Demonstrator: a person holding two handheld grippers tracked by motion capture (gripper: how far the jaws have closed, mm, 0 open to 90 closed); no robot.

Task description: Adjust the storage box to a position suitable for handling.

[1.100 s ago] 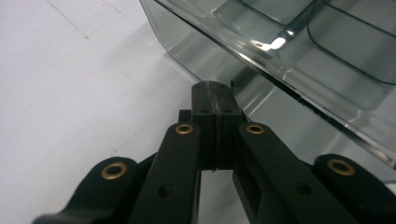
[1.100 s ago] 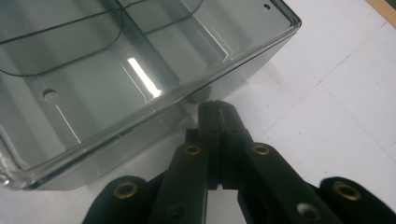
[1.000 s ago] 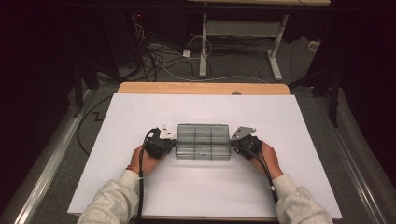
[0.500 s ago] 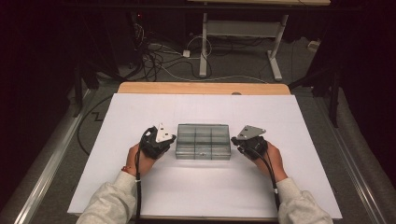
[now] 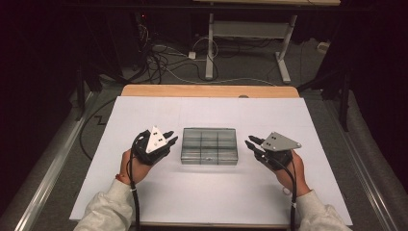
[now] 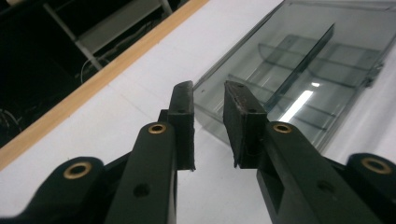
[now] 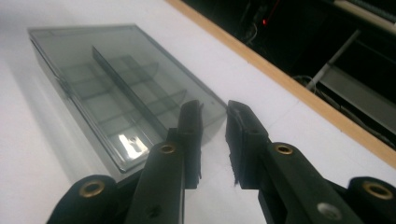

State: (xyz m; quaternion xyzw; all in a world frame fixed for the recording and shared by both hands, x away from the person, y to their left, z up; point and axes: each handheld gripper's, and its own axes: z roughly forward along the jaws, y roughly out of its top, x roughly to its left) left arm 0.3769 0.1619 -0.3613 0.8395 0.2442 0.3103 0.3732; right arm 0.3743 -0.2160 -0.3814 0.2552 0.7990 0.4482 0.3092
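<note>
A smoky clear plastic compartment box (image 5: 209, 146) lies flat with its lid down in the middle of the white sheet. My left gripper (image 5: 171, 137) hovers just off the box's left end and points at it. In the left gripper view its jaws (image 6: 208, 88) stand a little apart with nothing between them, and the box (image 6: 299, 79) lies beyond. My right gripper (image 5: 252, 143) hovers off the right end. Its jaws (image 7: 215, 109) also show a narrow empty gap, near the box (image 7: 107, 79). Both pairs of jaws have just been opening.
The white sheet (image 5: 207, 192) covers the table, with a wooden strip (image 5: 207, 91) along the far edge. Beyond it are floor cables (image 5: 159, 57) and the legs of a desk frame (image 5: 209, 43). Metal rails run along both sides of the table.
Both hands have drawn outward and upward from the box's ends, where the grippers sat against it. Their jaws, shut before, now stand slightly apart.
</note>
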